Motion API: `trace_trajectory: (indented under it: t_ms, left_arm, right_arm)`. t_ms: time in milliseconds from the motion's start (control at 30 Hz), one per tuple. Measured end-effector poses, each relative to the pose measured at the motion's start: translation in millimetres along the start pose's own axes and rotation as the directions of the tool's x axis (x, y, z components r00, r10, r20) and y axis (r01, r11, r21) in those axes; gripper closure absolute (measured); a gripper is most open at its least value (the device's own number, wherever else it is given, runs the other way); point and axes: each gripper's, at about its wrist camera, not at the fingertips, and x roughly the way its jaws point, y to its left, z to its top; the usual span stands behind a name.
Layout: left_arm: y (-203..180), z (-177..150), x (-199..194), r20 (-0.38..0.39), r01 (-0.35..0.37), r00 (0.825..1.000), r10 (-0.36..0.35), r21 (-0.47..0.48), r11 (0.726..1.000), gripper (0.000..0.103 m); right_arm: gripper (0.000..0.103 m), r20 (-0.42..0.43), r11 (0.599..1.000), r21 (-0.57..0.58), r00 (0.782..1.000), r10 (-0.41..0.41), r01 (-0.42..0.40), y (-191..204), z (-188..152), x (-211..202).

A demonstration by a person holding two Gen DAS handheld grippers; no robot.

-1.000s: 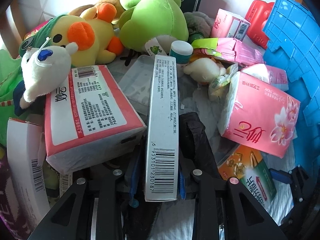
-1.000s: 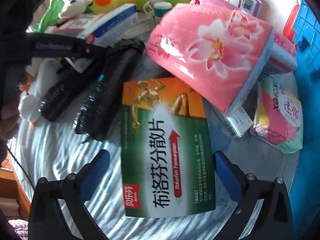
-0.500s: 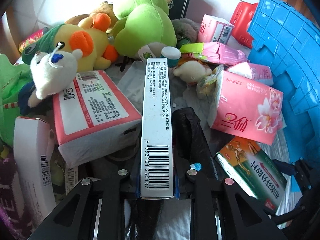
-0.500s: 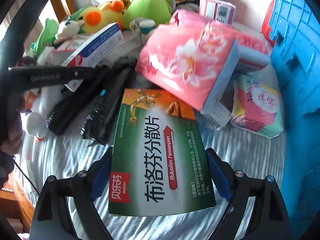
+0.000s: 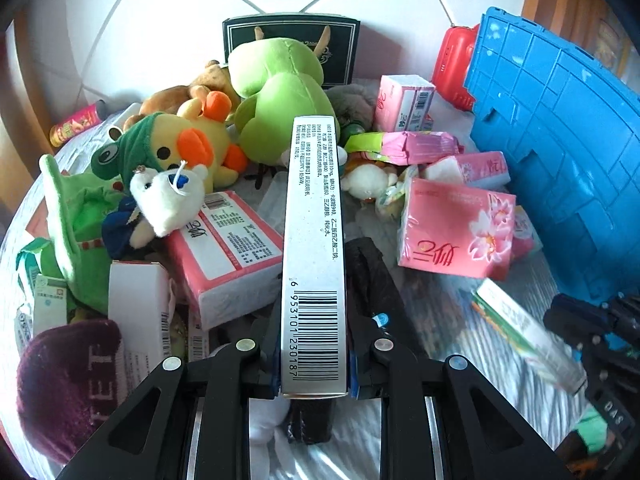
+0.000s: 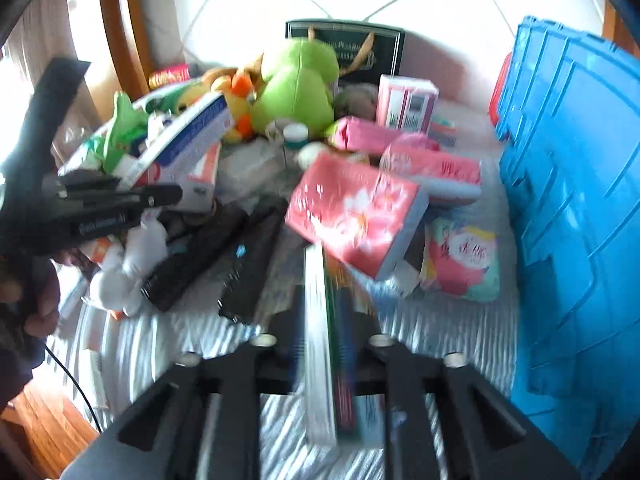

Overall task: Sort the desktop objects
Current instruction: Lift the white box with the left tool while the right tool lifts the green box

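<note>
My left gripper [image 5: 313, 364] is shut on a long white box with a barcode [image 5: 314, 256], held edge-up above the pile; the box also shows in the right wrist view [image 6: 188, 136]. My right gripper [image 6: 324, 344] is shut on the green and orange medicine box [image 6: 320, 344], turned on edge and lifted off the striped cloth; the view is blurred. The box [image 5: 524, 336] and right gripper [image 5: 600, 344] show at the lower right of the left wrist view. The left gripper [image 6: 116, 204] shows at the left of the right wrist view.
A blue crate [image 5: 560, 140] [image 6: 572, 200] stands at the right. Pink tissue packs [image 5: 456, 228] [image 6: 356, 216], plush toys [image 5: 280, 92] [image 6: 296, 88], black rolls [image 6: 224, 252], a red bottle [image 5: 452, 64] and a dark box [image 5: 292, 36] crowd the table.
The right gripper closed on the medicine box, lifted it and rotated it onto its edge. The left gripper rose and drew back with the white box.
</note>
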Motion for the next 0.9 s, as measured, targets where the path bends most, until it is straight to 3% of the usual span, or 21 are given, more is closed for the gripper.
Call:
trace_trajectory:
  t_ms: [133,233,267,300,333,367,533,667,767,900]
  left_arm:
    - [2.2,-0.7,-13.8,0.013,0.009,1.000,-0.010,0.010,1.000,0.081]
    - [2.2,-2.1,-20.9,0.016,0.022,1.000,-0.022,0.024,0.999,0.081]
    - [2.3,-3.0,-22.8,0.018,0.027,0.999,-0.027,0.026,0.999,0.081]
    - [2.4,-4.1,-24.9,0.021,0.031,0.999,-0.031,0.028,0.999,0.081]
    - [2.5,-5.1,-26.9,0.023,0.035,0.999,-0.036,0.029,0.999,0.081]
    - [2.8,-5.9,-27.6,0.024,0.037,0.999,-0.038,0.029,0.999,0.081]
    - [3.0,-12.5,-26.1,0.016,0.041,0.999,-0.041,0.031,0.999,0.081]
    - [1.9,-16.9,-21.7,0.006,0.043,0.999,-0.044,0.031,0.999,0.081]
    - [1.0,-19.3,-18.2,-0.002,0.044,0.999,-0.044,0.029,0.999,0.081]
    - [-2.2,-17.9,-19.7,0.002,0.042,0.999,-0.042,0.033,0.999,0.081]
  right_arm:
    - [0.092,-0.079,1.000,0.009,0.997,-0.010,0.011,-4.3,6.9,20.3]
    - [0.088,-0.178,0.994,0.072,0.980,0.089,-0.077,-10.5,-4.8,40.6]
    - [0.067,-0.199,0.992,0.084,0.973,0.114,-0.099,-10.2,-10.6,45.3]
    - [0.024,-0.224,0.991,0.075,0.966,0.126,-0.112,-8.8,-16.3,52.0]
    - [0.006,-0.245,0.990,0.066,0.960,0.135,-0.122,-7.4,-21.9,57.8]
    - [0.000,-0.252,0.992,0.052,0.959,0.127,-0.117,-5.6,-27.1,60.0]
    - [0.000,-0.293,0.998,-0.002,0.954,0.055,-0.059,1.4,-44.8,73.3]
    - [0.000,-0.325,1.000,0.018,0.945,0.026,-0.021,-4.0,-55.5,81.7]
    - [0.014,-0.357,0.999,0.027,0.934,0.029,-0.021,-6.3,-65.5,88.6]
    - [0.016,-0.333,1.000,-0.006,0.943,0.019,-0.023,0.4,-72.7,81.1]
